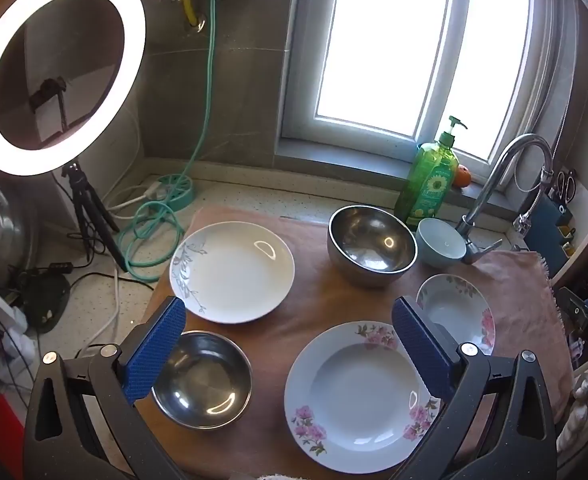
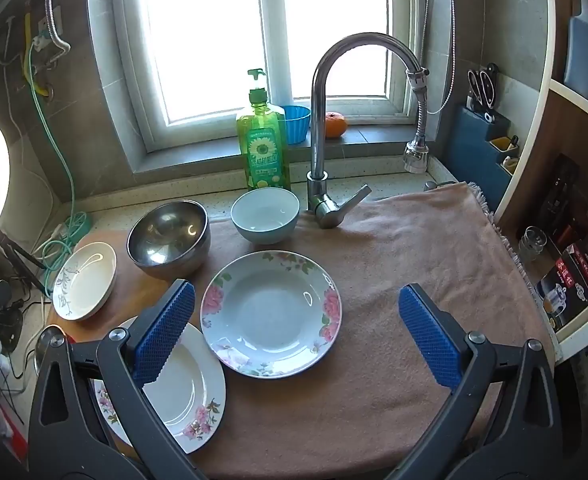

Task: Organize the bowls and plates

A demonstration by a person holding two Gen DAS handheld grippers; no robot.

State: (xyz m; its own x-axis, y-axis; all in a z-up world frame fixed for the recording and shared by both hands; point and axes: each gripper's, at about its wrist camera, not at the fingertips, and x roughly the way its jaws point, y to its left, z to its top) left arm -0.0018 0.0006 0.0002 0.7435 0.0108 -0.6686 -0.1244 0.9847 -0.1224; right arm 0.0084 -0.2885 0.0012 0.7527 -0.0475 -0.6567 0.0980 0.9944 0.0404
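Observation:
Dishes are spread on a pink towel (image 2: pixel 414 248). A white plate with grey leaves (image 1: pixel 231 272) lies at the back left, with a small steel bowl (image 1: pixel 201 380) in front of it. A big steel bowl (image 1: pixel 372 244) and a pale blue bowl (image 1: pixel 440 242) stand at the back. A large pink-flowered plate (image 1: pixel 358 396) lies near the front, with a smaller flowered deep plate (image 2: pixel 270 314) to its right. My left gripper (image 1: pixel 287 308) hovers open above the dishes, holding nothing. My right gripper (image 2: pixel 296 290) is open and empty over the deep plate.
A green dish soap bottle (image 2: pixel 262 144) and a curved faucet (image 2: pixel 322 120) stand behind the bowls. A lit ring light (image 1: pixel 53 72) on a tripod and loose cables (image 1: pixel 149 232) crowd the left counter. A blue knife block (image 2: pixel 482 140) and shelves (image 2: pixel 566 264) are at the right.

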